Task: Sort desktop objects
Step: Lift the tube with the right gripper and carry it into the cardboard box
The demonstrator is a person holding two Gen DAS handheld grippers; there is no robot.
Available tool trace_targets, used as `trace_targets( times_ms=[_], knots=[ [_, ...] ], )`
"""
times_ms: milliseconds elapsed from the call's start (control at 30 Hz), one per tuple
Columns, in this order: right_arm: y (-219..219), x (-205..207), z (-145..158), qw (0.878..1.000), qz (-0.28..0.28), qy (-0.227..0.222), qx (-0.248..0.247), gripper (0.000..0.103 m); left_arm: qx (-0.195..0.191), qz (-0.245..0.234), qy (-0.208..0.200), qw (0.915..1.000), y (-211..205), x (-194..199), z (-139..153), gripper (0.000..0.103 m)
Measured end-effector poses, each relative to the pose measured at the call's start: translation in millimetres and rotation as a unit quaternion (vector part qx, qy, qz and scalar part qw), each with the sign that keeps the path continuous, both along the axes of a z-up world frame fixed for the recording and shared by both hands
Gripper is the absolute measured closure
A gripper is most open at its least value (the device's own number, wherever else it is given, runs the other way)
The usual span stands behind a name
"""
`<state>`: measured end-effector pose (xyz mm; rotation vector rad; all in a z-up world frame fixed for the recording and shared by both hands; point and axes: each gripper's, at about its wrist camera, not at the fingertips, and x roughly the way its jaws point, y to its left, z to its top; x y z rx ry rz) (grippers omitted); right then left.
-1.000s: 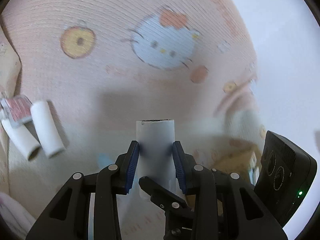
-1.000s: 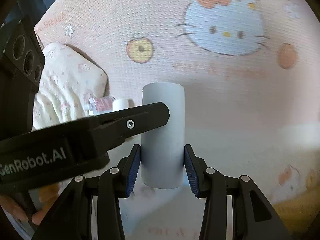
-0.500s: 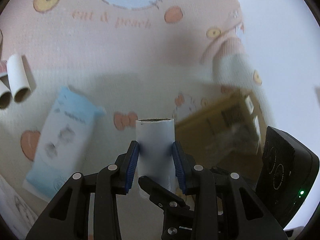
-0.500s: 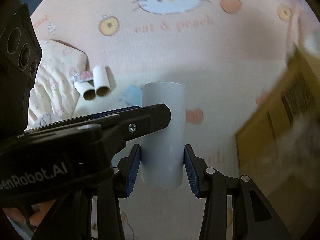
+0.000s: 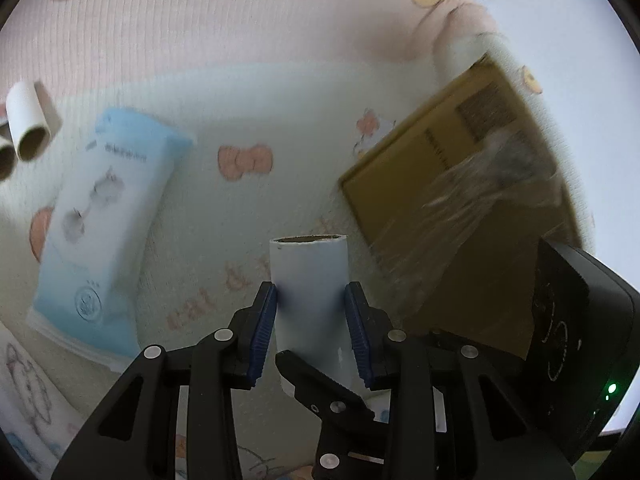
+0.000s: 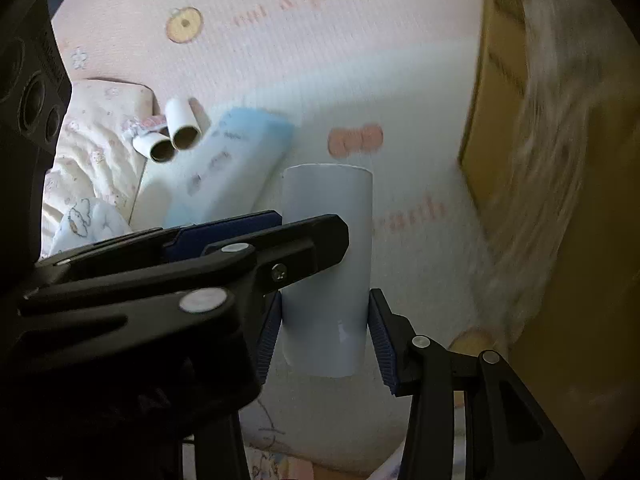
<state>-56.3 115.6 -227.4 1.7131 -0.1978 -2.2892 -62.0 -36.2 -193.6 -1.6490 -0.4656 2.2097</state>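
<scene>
Both grippers grip one white cardboard tube [image 5: 308, 292], held above the pink cartoon-print blanket [image 5: 160, 40]. My left gripper [image 5: 311, 320] is shut on the tube. My right gripper [image 6: 325, 332] is shut on the same tube [image 6: 326, 248], lower down; the left gripper's black finger crosses in front of it in the right wrist view. Two more white tubes [image 6: 172, 136] lie side by side on the blanket at the left; one shows in the left wrist view [image 5: 27, 124]. A brown cardboard box [image 5: 460, 184] with clear plastic film sits to the right.
A light blue tissue pack [image 5: 100, 220] lies on the blanket left of the held tube and also shows in the right wrist view [image 6: 216, 172]. A cream printed cloth [image 6: 92, 152] is bunched at the far left. The box [image 6: 568, 240] fills the right side.
Both grippers have carried the tube back and to the right: the cat print has slid out of view, the blue pack and the cardboard box have come closer. The grip is unchanged.
</scene>
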Motion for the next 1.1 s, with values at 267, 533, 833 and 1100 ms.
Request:
trace_targets(
  times_ms=[267, 533, 833, 1100],
  knots=[
    [-2, 2, -37, 0.999, 0.004, -0.044, -0.01, 0.062, 0.018, -0.001, -0.08, 0.9966, -9, -2, -46, 0.063],
    [3, 0, -50, 0.997, -0.008, -0.065, -0.028, 0.062, 0.108, 0.032, -0.138, 0.9839, -31, -6, -70, 0.058],
    [3, 8, -47, 0.997, -0.007, -0.068, -0.018, 0.061, 0.086, 0.012, -0.126, 0.9882, -23, 0, -68, 0.053],
    [0, 21, -45, 0.998, 0.004, -0.068, -0.004, 0.06, 0.065, -0.005, -0.12, 0.9907, -15, 4, -67, 0.053]
  ],
)
